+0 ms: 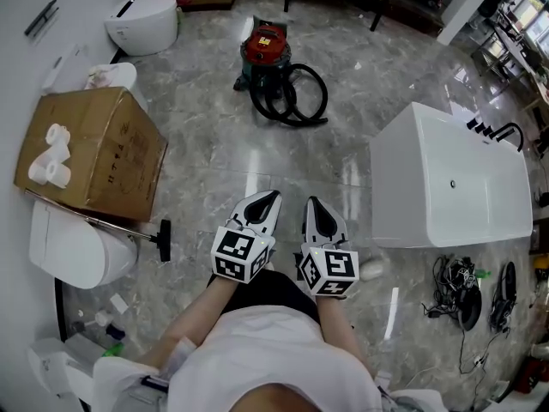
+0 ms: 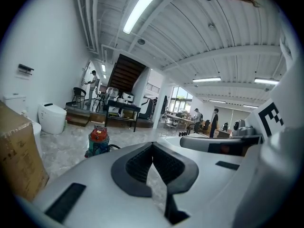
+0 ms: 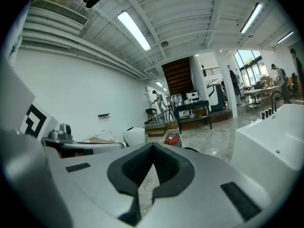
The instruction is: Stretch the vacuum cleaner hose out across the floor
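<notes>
hose (image 1: 264, 103) coiled beside vacuum (image 1: 266, 45), jaws closed

Vacuum cleaner (image 2: 99, 137), ahead of the left gripper (image 2: 152, 145): base hidden behind the gripper's own body, and its hose (image 2: 113, 147) shows only as a dark sliver. Same canister seen past the right gripper (image 3: 153, 146): small, lower part hidden, no detail legible. Cardboard box (image 2: 16, 160), left of the left gripper: cut by the picture's edge. Bathtub (image 3: 278, 141), right of the right gripper: cut by the edge. Hands: hidden beneath the marker cubes (image 1: 243, 254) in the head view. Cables (image 1: 459, 286), right of the right gripper: a tangle, too small to sort. People (image 2: 214, 121), far ahead: too small to describe.
</notes>
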A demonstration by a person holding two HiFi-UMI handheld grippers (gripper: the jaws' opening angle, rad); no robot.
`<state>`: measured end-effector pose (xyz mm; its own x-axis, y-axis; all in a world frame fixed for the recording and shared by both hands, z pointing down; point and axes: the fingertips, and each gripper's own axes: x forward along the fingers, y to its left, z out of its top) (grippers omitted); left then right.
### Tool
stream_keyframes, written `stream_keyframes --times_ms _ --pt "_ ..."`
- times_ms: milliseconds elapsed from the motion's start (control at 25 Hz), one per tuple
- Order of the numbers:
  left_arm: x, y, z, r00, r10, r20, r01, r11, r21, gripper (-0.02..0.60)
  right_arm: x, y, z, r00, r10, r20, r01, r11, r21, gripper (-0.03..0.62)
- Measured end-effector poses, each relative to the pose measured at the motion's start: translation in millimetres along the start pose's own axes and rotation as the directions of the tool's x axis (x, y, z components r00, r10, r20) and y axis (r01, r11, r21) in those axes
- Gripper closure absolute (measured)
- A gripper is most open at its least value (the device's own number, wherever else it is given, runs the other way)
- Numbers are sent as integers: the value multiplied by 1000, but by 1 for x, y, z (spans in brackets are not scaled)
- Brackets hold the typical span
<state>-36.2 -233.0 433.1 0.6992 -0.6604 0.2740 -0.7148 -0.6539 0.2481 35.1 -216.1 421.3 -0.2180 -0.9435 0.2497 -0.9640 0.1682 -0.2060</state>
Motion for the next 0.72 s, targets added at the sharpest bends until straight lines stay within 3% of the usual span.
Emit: stream_keyframes --times_ms 360,720 --pt "31 16 5 1000 -9 -4 9 1000 -8 574 30 -15 5 1000 -7 -3 7 1000 -2 586" --pt "89 59 32 1000 -14 -13 14 1000 -17 574 103 -31 22 1000 0 -29 0 1000 1 586"
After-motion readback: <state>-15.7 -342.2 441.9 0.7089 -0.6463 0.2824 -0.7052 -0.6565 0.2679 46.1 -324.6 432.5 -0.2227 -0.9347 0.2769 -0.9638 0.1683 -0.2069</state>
